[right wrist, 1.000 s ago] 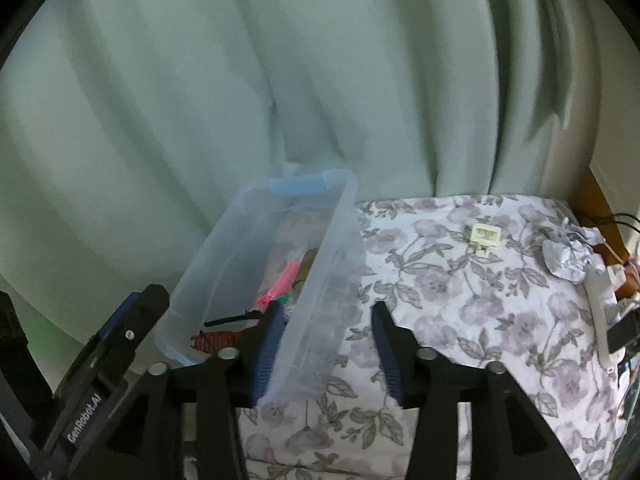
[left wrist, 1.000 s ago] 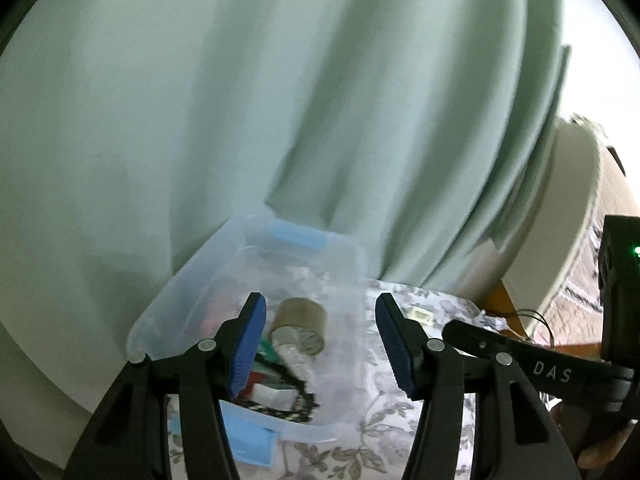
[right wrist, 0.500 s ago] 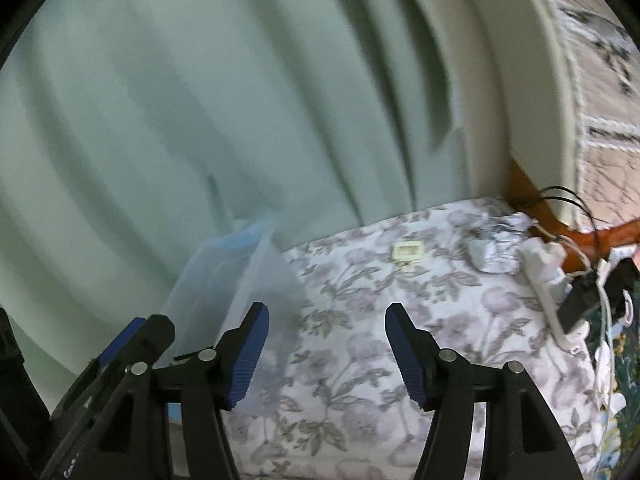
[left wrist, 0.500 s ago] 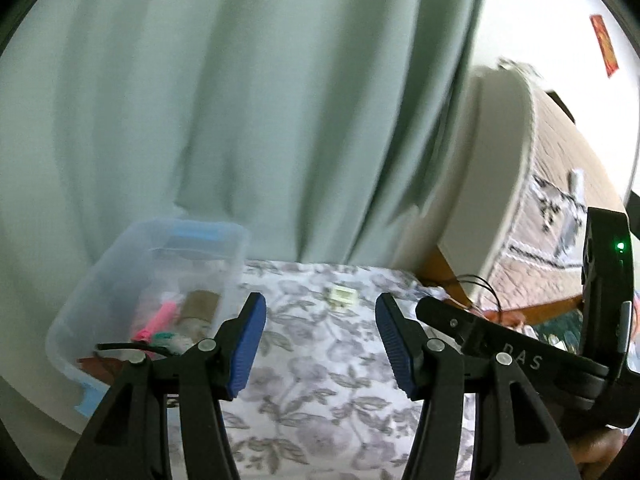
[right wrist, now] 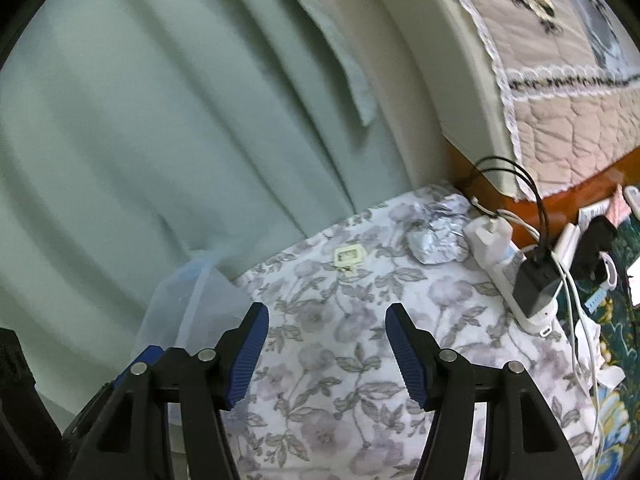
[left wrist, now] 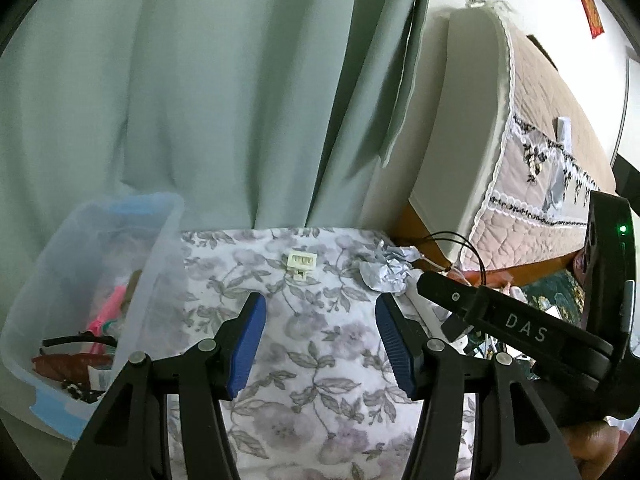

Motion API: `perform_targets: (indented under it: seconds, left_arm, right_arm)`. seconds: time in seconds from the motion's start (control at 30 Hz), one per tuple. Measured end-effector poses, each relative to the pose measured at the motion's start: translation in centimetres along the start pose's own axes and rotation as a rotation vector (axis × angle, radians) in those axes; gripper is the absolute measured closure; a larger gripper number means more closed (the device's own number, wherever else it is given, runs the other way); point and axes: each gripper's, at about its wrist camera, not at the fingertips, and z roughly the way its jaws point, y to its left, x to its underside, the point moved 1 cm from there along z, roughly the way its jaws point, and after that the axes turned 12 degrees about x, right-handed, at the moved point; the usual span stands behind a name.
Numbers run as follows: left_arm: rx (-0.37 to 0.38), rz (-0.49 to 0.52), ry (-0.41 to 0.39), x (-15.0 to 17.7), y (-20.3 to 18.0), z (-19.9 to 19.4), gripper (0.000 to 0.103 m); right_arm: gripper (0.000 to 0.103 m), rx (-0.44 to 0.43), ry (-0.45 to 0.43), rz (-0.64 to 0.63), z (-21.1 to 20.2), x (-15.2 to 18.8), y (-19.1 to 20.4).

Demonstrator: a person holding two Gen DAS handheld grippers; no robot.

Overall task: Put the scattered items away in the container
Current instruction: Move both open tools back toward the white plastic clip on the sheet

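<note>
While both grippers hang spread wide and empty above the flowered cloth [left wrist: 320, 360], a clear plastic bin [left wrist: 160, 248] stands at the far left against the green curtain [left wrist: 200, 80], holding a pink marker [left wrist: 110, 304] and dark odds and ends. Next comes the left gripper [left wrist: 320, 340], with a small white plug [left wrist: 302, 262] beyond it, then crumpled foil [right wrist: 436, 236], the right gripper [right wrist: 324, 352], and a power strip [right wrist: 504, 264].

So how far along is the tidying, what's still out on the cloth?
Several items already lie in the clear container, including a pink one. Nothing is in hand: the left gripper and right gripper are both open and empty. Left on the floral cloth: the small white plug piece and the crumpled foil.
</note>
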Motion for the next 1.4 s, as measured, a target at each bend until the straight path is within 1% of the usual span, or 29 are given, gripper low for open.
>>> perform_targets:
  seconds: [0.13,0.27,0.37,0.47,0.67,0.8,0.9,1.17,1.23,1.3,1.4]
  left_arm:
    - [-0.026,0.027,0.018,0.1,0.1,1.6,0.045]
    - [-0.038,0.04,0.013,0.0,0.4,2.7,0.045]
    - [-0.041,0.037,0.015,-0.3,0.7,3.9,0.045]
    - [-0.033,0.029,0.034,-0.6,1.3,5.7,0.045]
    - [-0.025,0.015,0.084,-0.8,2.6,10.2,0.045]
    - [-0.01,-0.006,0.118,-0.7,3.8,13.2,0.045]
    - [-0.021,-0.02,0.147,-0.7,4.8,15.6,0.045]
    - [-0.019,-0.017,0.177,-0.9,6.7,21.1,0.045]
    - [-0.013,-0.029,0.18,-1.0,7.1,22.4,0.045]
    - [0.002,-0.055,0.186,-1.1,7.7,23.7,0.041]
    - [0.014,-0.073,0.186,-1.0,8.3,25.4,0.04]
  right_arm:
    - [0.038,0.025,-0.01,0.018,1.1,-0.3,-1.0]
    - [0.038,0.05,-0.019,0.037,2.2,-0.6,-2.0]
    - [0.038,0.066,-0.028,0.047,3.1,-0.9,-2.7]
    - [0.038,0.078,-0.025,0.059,4.2,-1.2,-3.3]
    - [0.038,0.128,0.018,0.054,7.1,-1.6,-4.6]
    - [0.038,0.161,0.036,0.023,9.1,-1.7,-5.1]
    - [0.038,0.181,0.056,0.003,10.7,-1.8,-5.3]
    - [0.038,0.221,0.074,-0.034,15.0,-2.6,-5.5]
    - [0.038,0.23,0.086,-0.032,16.1,-3.0,-5.7]
    - [0.038,0.241,0.091,-0.038,17.1,-3.2,-5.7]
    - [0.038,0.264,0.089,-0.05,18.4,-3.5,-5.6]
